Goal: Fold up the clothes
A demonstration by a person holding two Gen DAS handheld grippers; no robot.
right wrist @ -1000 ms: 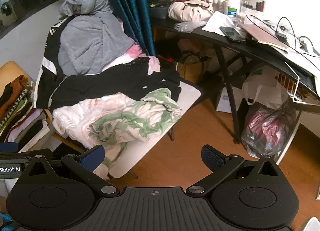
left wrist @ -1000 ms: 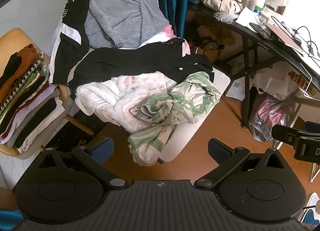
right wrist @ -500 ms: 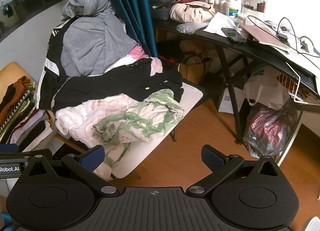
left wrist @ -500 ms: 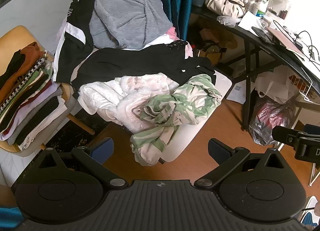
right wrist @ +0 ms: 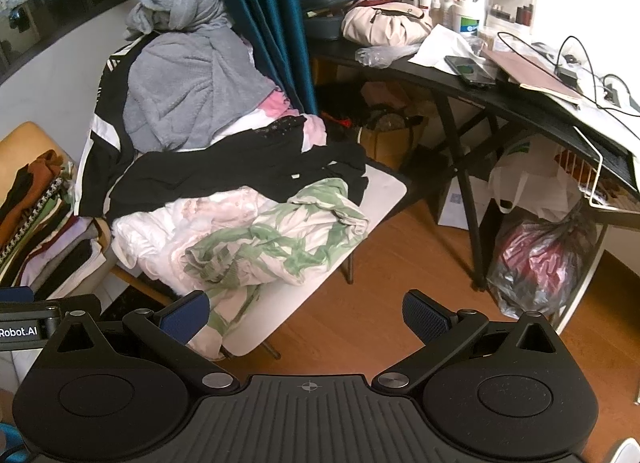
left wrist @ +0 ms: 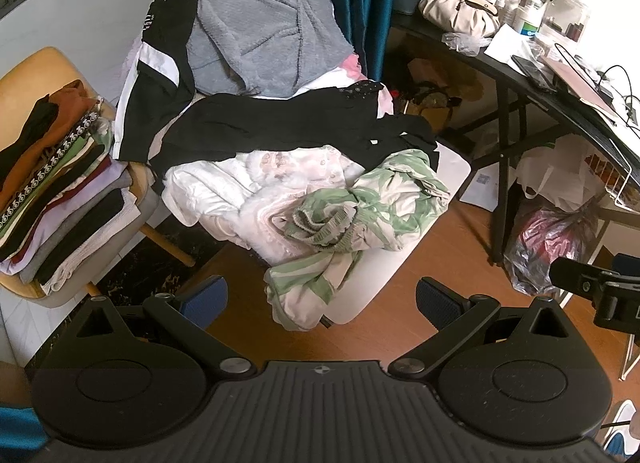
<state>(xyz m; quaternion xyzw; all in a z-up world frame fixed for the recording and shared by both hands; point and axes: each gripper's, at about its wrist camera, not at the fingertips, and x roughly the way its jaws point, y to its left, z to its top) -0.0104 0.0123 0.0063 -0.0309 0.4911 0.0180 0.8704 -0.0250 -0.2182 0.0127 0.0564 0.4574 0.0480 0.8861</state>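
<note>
On the chair to the left, a folded stack (left wrist: 60, 199) shows part done. Unfolded clothes (left wrist: 304, 167) cover the white counter (right wrist: 376, 191), a green-striped garment (right wrist: 288, 239) nearest. Left tool (left wrist: 322, 295) and right tool (right wrist: 306, 313) hover wide, empty.

A fuzzy grey fleece blanket (left wrist: 260, 35) tops soft black cloth (left wrist: 288, 127) and a crumpled green-and-white cotton garment (left wrist: 384, 199) on a smooth white table (left wrist: 452, 171). The floor (right wrist: 380, 323) is warm polished wood. Both grippers (left wrist: 322, 297) (right wrist: 306, 313) are matt black plastic with ribbed blue pads (left wrist: 434, 297).
</note>
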